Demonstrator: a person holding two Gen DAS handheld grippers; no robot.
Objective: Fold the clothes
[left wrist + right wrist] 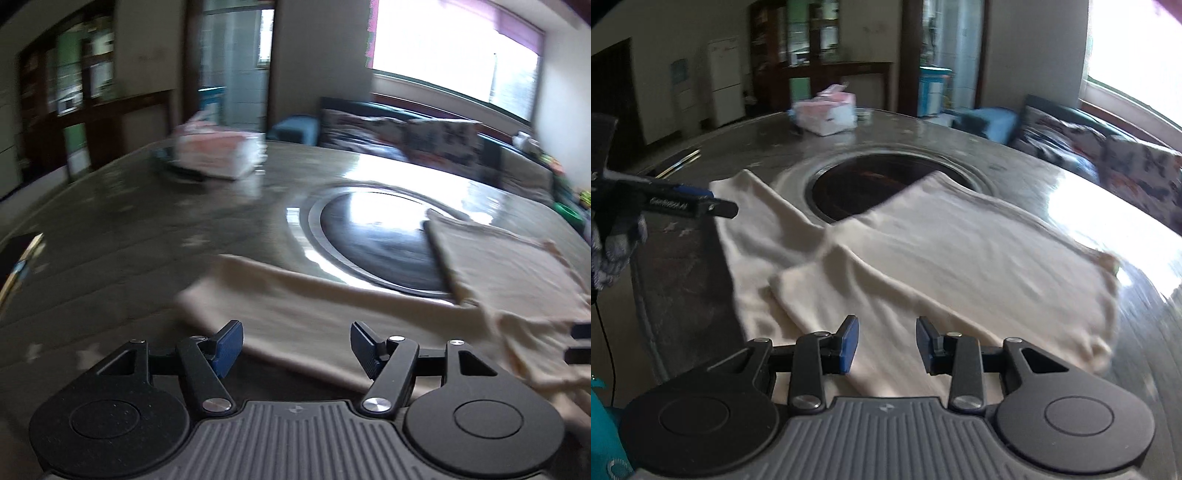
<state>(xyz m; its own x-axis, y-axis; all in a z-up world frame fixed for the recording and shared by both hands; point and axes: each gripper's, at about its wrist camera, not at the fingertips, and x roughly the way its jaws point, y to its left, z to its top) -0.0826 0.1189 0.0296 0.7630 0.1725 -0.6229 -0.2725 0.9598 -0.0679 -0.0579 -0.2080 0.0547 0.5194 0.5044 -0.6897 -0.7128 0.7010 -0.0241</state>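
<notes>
A cream garment (923, 258) lies spread on the round table, partly folded, with one layer over another and one edge over the dark centre inset. In the left wrist view the garment (332, 314) lies just ahead of my left gripper (297, 345), which is open with nothing between its blue pads. My right gripper (887, 345) is also open, low over the garment's near edge and holding nothing. In the right wrist view the left gripper (720, 206) hovers over the garment's left end, held by a gloved hand (613, 240). The right gripper's tips (580, 343) show at the left view's right edge.
The grey round table (683, 266) has a dark circular inset (871, 184) in its middle. A tissue pack (827, 110) sits at the far side. Behind the table are a sofa with patterned cushions (1126, 170), a blue stool (990, 122) and a bright window (443, 55).
</notes>
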